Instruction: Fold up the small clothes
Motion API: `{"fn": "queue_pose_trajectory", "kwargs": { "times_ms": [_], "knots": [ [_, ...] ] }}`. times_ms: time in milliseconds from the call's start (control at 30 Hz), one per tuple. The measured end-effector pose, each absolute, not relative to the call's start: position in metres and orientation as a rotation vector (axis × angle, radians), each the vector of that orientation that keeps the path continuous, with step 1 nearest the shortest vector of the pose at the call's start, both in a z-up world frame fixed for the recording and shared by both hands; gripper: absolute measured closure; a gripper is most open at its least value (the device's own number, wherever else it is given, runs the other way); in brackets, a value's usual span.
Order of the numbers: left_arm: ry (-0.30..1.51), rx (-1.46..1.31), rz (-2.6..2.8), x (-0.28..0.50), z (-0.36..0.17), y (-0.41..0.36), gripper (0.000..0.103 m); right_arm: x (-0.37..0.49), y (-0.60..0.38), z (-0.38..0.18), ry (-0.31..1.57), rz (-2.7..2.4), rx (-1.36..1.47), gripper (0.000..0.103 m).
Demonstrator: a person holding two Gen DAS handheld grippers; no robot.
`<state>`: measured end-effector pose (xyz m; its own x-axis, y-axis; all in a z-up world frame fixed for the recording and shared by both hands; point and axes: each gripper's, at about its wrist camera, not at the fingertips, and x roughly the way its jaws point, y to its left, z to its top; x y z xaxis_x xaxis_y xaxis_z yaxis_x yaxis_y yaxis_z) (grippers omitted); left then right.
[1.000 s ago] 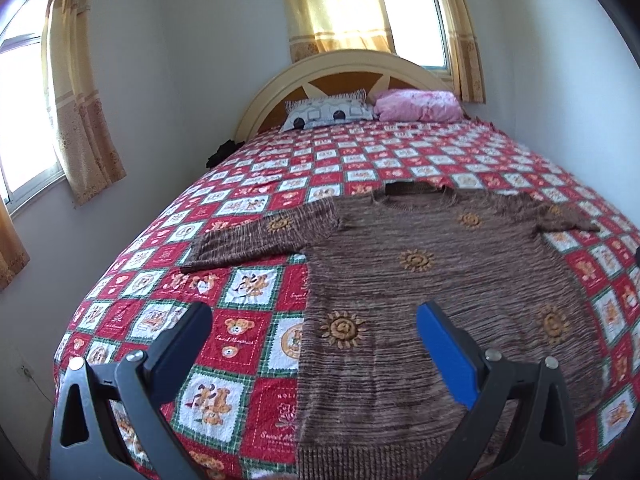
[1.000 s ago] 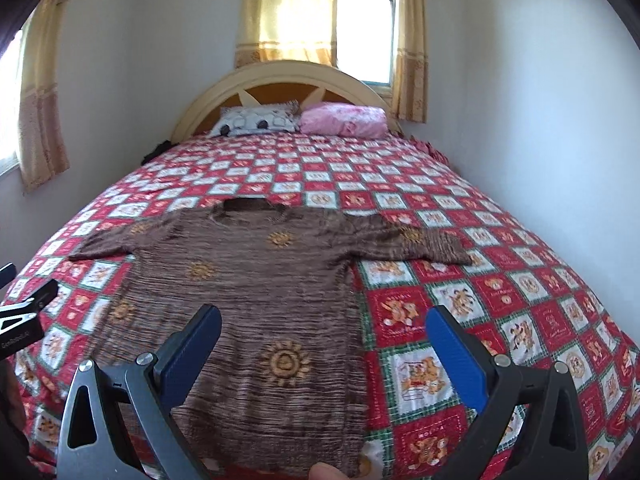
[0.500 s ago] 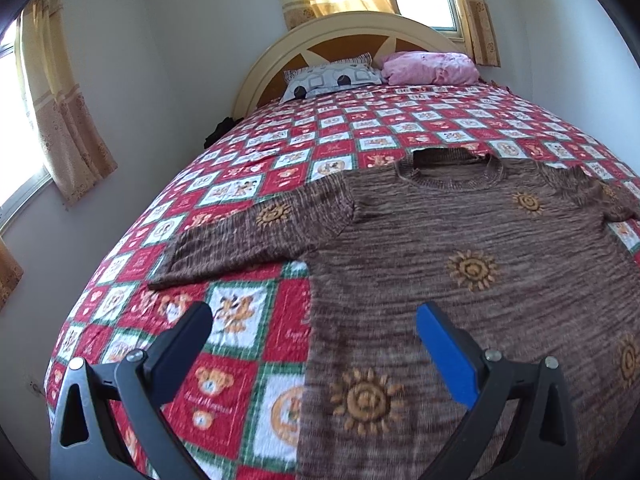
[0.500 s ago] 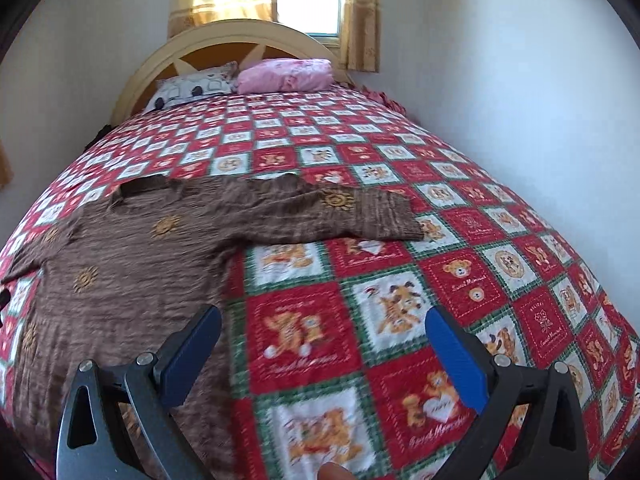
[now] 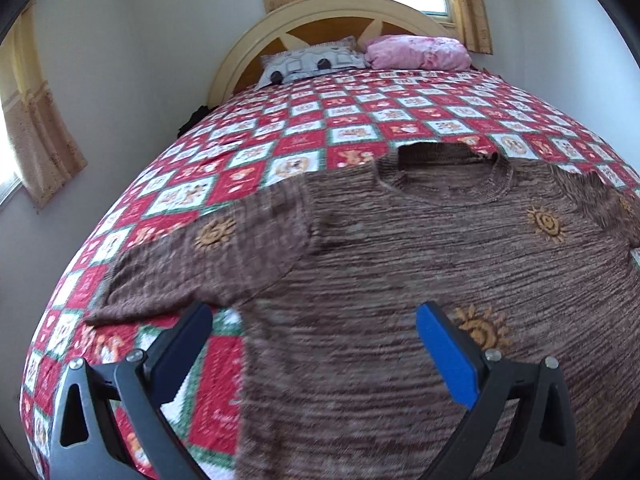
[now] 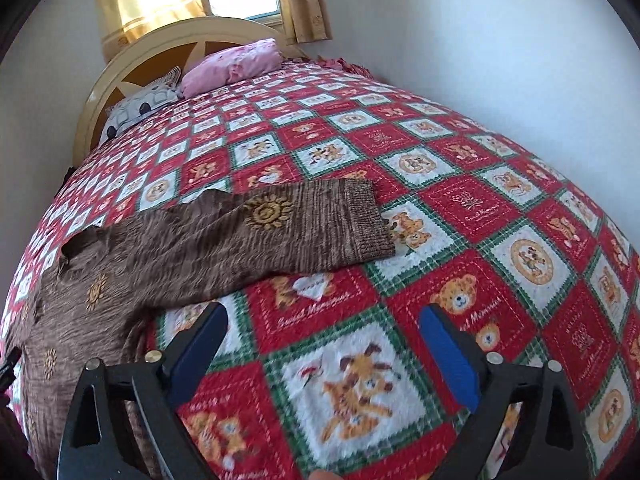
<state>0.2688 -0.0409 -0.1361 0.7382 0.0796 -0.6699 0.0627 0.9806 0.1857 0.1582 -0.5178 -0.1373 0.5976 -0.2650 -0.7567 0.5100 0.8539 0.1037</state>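
Observation:
A brown knit sweater (image 5: 400,264) with orange sun motifs lies flat, front up, on the bed, neck toward the headboard. Its left sleeve (image 5: 172,276) stretches out to the left. My left gripper (image 5: 312,336) is open and empty, low over the sweater's left side near the armpit. In the right wrist view the sweater's right sleeve (image 6: 304,224) lies spread out to the right, cuff on the quilt. My right gripper (image 6: 322,340) is open and empty, over the quilt just in front of that sleeve.
The bed is covered by a red, white and green teddy-bear quilt (image 6: 460,208). A grey patterned pillow (image 5: 308,60) and a pink pillow (image 5: 416,52) lie by the cream headboard (image 5: 336,12). White walls flank the bed; curtained windows stand behind and left.
Both grippers have moved forward and lower over the bed. The left one closed in on the sweater's left armpit, the right one swung right toward the right sleeve. Both jaws stayed open.

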Motion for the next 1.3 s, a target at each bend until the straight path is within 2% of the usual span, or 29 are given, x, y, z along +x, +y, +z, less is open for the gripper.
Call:
{"fn": "queue_pose_trajectory", "kwargs": {
  "times_ms": [133,267,500,633,733,1033,1300],
  "knots": [
    [0.729,0.209,-0.012,0.285,-0.141,-0.048,0.000,0.171,-0.545,-0.151,0.828,-0.440,0.428,0.035],
    [0.739,0.203,0.016,0.303,-0.150,-0.047,0.000,0.177,-0.567,-0.163,0.835,-0.464,0.522,0.039],
    [0.844,0.204,0.047,0.318,-0.170,-0.048,0.000,0.190,-0.587,-0.170,0.823,-0.493,0.558,0.053],
    [0.856,0.210,0.039,0.319,-0.175,-0.051,0.000,0.199,-0.594,-0.174,0.824,-0.498,0.563,0.075],
    [0.868,0.178,0.026,0.321,-0.176,-0.047,0.000,0.207,-0.596,-0.173,0.834,-0.507,0.538,0.087],
    [0.924,0.039,-0.024,0.326,-0.182,-0.032,0.000,0.245,-0.541,-0.125,0.767,-0.446,0.319,0.091],
    [0.926,0.033,-0.025,0.326,-0.184,-0.032,0.000,0.295,-0.403,-0.094,0.722,-0.168,0.094,0.091]
  ]
}}
